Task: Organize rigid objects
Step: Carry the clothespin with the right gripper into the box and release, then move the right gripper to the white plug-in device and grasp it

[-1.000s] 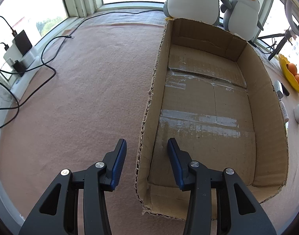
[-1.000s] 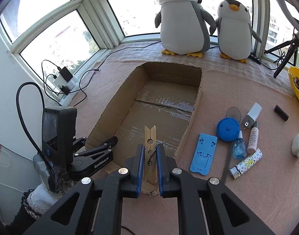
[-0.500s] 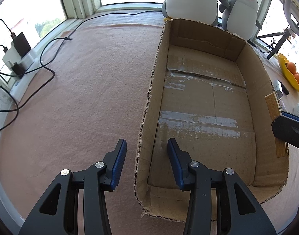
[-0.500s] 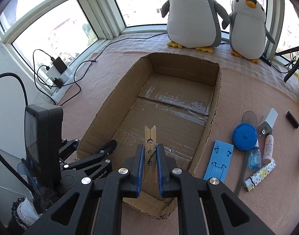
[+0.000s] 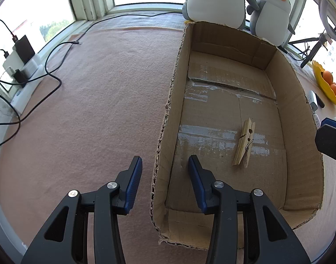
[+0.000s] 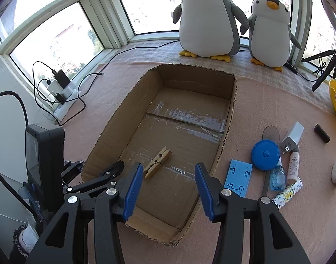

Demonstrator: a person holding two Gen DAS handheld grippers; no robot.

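Observation:
A wooden clothespin (image 5: 245,143) (image 6: 158,161) lies flat on the floor of the open cardboard box (image 5: 168,110) (image 6: 115,127), free of any grip. My right gripper (image 6: 169,167) hangs above the box's near end with its jaws opening and nothing between them; the clothespin is just beyond its left fingertip. Its blue tip shows at the right edge of the left wrist view (image 5: 331,136). My left gripper (image 5: 165,160) (image 6: 106,173) straddles the box's left wall near the front corner, its pads standing apart on either side without pressing the cardboard.
Right of the box lie a blue phone stand (image 6: 238,177), a blue round tape measure (image 6: 265,153), a white charger (image 6: 292,136), a small tube (image 6: 293,165) and a black stick (image 6: 321,133). Two plush penguins (image 6: 207,22) stand behind. A power strip with cables (image 6: 60,88) sits left.
My right gripper has let go of the clothespin, which dropped onto the box floor, and its jaws have spread. The left gripper has stayed where it was.

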